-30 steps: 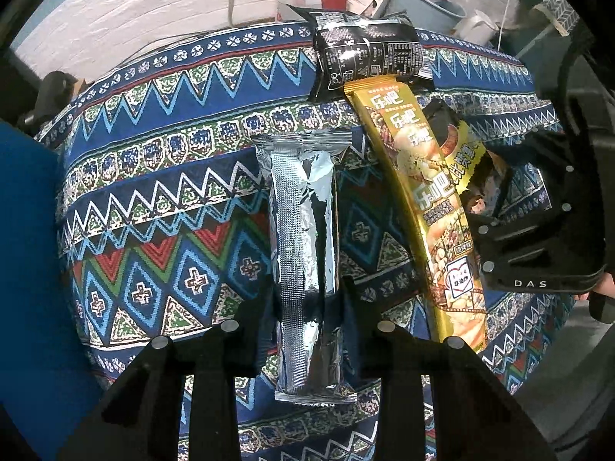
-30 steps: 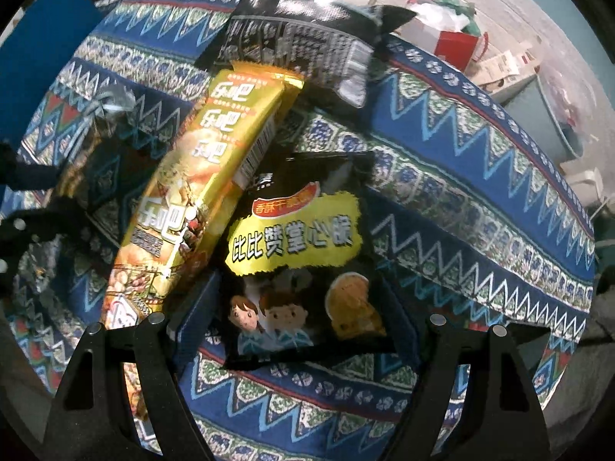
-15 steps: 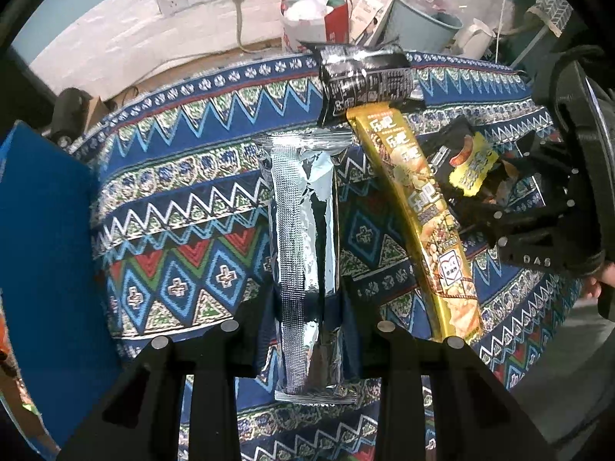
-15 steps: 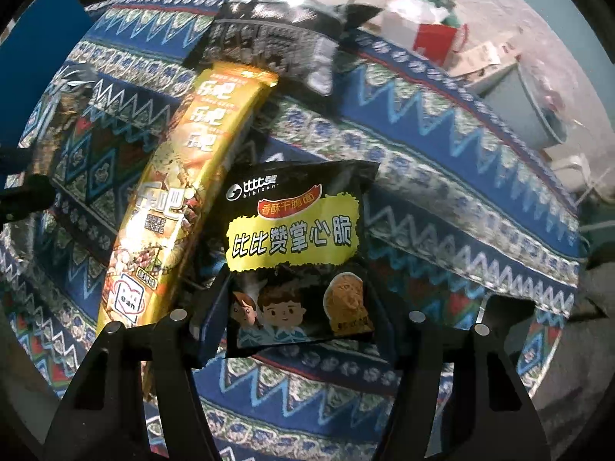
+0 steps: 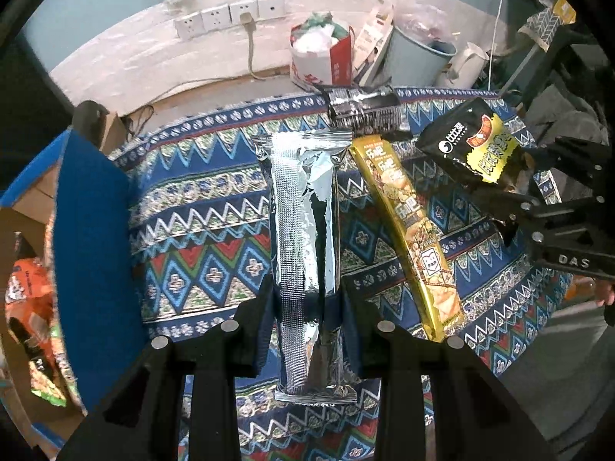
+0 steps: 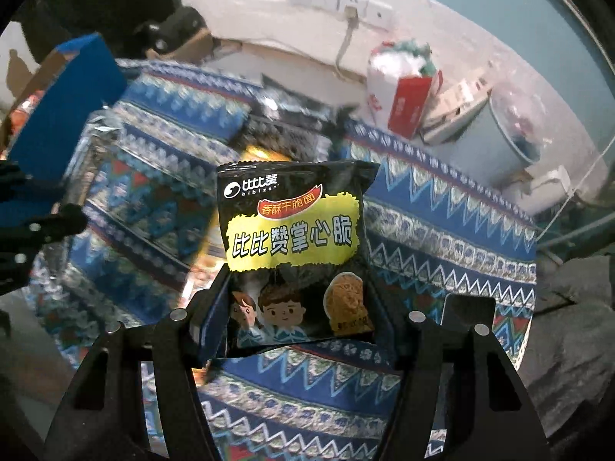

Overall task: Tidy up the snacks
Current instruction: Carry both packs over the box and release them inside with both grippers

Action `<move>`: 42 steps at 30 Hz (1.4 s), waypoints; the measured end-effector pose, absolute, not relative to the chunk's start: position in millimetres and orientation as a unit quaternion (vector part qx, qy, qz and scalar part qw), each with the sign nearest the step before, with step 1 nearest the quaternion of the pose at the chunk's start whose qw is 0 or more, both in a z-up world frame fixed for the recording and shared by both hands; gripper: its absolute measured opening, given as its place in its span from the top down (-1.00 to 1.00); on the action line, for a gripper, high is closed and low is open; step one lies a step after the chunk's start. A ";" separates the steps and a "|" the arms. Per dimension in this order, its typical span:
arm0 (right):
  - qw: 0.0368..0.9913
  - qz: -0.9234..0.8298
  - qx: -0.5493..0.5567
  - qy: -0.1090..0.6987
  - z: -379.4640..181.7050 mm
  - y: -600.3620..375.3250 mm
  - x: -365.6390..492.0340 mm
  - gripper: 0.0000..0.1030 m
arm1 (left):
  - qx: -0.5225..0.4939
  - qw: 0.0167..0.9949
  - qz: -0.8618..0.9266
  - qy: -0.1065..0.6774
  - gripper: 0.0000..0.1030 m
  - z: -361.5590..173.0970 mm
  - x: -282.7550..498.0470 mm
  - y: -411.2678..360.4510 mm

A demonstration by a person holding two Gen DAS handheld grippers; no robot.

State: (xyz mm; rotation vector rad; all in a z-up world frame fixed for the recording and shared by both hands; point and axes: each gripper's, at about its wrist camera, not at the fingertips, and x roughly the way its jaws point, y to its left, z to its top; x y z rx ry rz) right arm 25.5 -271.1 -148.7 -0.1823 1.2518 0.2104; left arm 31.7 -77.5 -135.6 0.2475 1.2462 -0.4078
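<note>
My left gripper [image 5: 307, 307] is shut on a long silver foil snack pack [image 5: 305, 230] and holds it above the patterned blue cloth [image 5: 200, 207]. My right gripper [image 6: 300, 307] is shut on a black and yellow snack bag [image 6: 292, 238], lifted off the cloth; the bag also shows in the left wrist view [image 5: 472, 142]. A long golden snack pack [image 5: 411, 230] lies on the cloth to the right of the silver pack. A black snack bag [image 5: 365, 111] lies at the cloth's far edge.
A blue-sided cardboard box [image 5: 88, 230] with orange snack bags [image 5: 30, 296] inside stands at the left. On the floor beyond the table are a red and white bag [image 5: 323, 53], a grey bin [image 5: 419, 57] and a wall socket strip [image 5: 230, 15].
Both grippers have risen with their packs. The black and yellow bag has left the cloth and the golden pack's side. More of the floor, wall and blue box has come into view.
</note>
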 end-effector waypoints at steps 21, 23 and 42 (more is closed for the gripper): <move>0.832 0.158 -0.060 0.528 -86.6 -227.4 30.9 -0.24 | 0.116 0.822 -0.170 0.531 0.37 -93.3 21.1 -45.1; 0.833 0.162 -0.057 0.526 -84.7 -223.1 33.1 -0.24 | 0.113 0.825 -0.167 0.528 0.37 -89.6 21.7 -39.7; 0.833 0.203 -0.054 0.512 -67.5 -161.1 55.9 -0.24 | 0.080 0.847 -0.132 0.508 0.37 -70.7 24.7 19.1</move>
